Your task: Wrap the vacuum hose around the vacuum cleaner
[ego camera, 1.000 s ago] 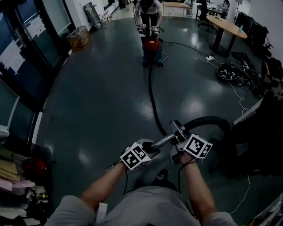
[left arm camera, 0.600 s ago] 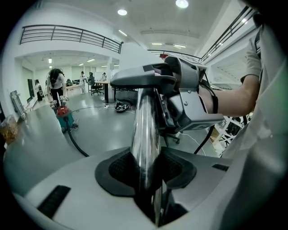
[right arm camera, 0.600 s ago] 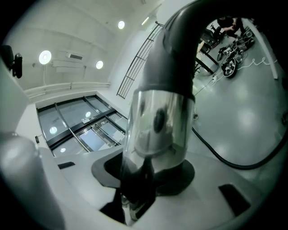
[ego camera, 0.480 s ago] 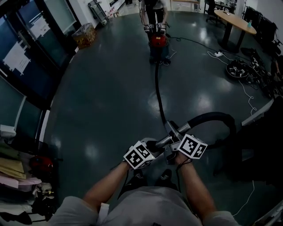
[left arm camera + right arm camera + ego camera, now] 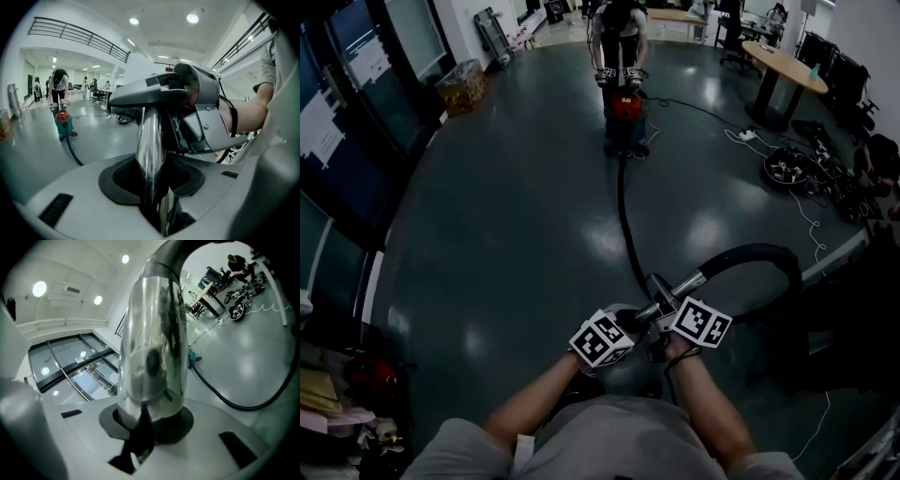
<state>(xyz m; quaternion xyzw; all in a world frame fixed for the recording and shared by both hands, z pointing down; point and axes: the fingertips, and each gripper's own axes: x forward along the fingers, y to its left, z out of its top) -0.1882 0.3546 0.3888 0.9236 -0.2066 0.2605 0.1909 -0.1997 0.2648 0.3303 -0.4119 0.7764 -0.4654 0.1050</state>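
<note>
**A:** What are the grippers doing?

**B:** The left gripper (image 5: 152, 197) is clamping the chrome wand (image 5: 149, 140), with its pads pressing on both sides. The right gripper (image 5: 140, 432) is closing its jaws on the same wand, just beside the left one.

**A:** And the hose?

**B:** The hose (image 5: 623, 216) is looping at lower right. From there it is running up the centre of the frame to the red vacuum cleaner (image 5: 622, 105), where another person (image 5: 617, 28) is standing.

**A:** Any containers?

**B:** A bin (image 5: 461, 84) at upper left is holding something yellowish, too small to name.

**A:** Is there room to move?

**B:** Bare floor (image 5: 506, 216) is lying open left of the hose. A surface (image 5: 787, 61) and a cable pile (image 5: 789, 167) are crowding the right edge.
</note>
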